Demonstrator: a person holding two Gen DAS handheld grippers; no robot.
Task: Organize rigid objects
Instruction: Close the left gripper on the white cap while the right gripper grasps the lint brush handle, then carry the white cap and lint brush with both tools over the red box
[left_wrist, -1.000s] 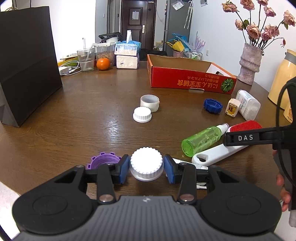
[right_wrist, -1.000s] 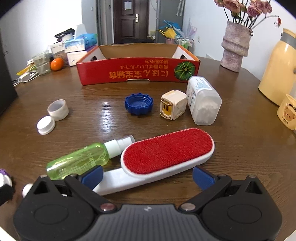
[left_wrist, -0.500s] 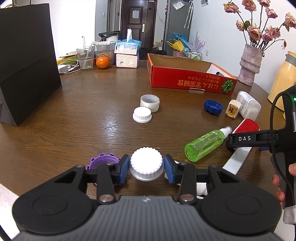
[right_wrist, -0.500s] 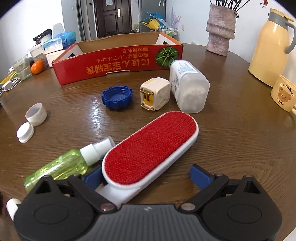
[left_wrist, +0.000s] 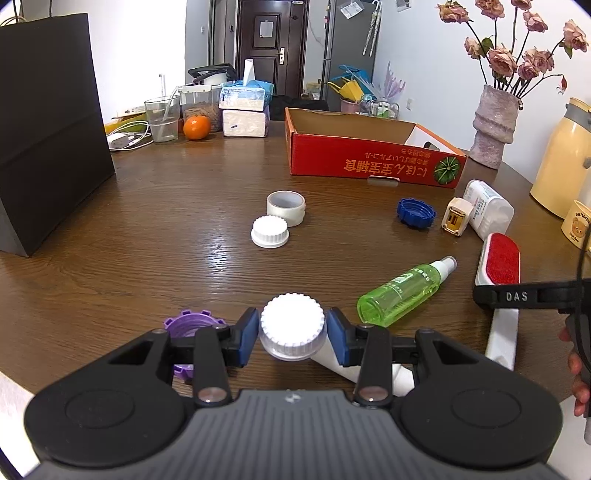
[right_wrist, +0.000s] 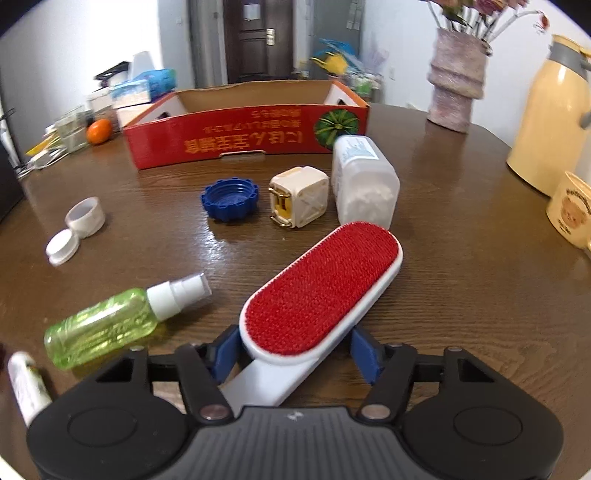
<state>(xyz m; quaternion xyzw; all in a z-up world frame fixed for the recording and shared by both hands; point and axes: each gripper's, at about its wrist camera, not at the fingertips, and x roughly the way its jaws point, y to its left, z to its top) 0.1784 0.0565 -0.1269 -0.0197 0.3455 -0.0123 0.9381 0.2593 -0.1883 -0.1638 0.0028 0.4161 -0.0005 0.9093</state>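
Note:
My left gripper (left_wrist: 291, 334) is shut on a white ribbed cap (left_wrist: 291, 321) and holds it just above the wooden table (left_wrist: 166, 240). A purple cap (left_wrist: 186, 325) lies just behind its left finger, and a white tube (left_wrist: 334, 363) lies under its right one. My right gripper (right_wrist: 295, 350) is closing on a red and white lint brush (right_wrist: 321, 284) that lies flat on the table. Both blue pads meet the near end of the brush head, with its handle running back under the gripper. A green spray bottle (right_wrist: 107, 325) lies just left of the brush.
A red cardboard box (left_wrist: 369, 162) stands open at the back. Before it lie a blue cap (right_wrist: 229, 199), a cream charger (right_wrist: 299, 199) and a clear jar (right_wrist: 364, 181). Further left lie a white lid (left_wrist: 269, 230) and a ring (left_wrist: 286, 206). A black bag (left_wrist: 48, 129) stands left; vase, flask and mug right.
The right gripper's jaws have come in from wide open to both sides of the lint brush. The brush has swung round to point away from the gripper. The left gripper keeps still with its cap.

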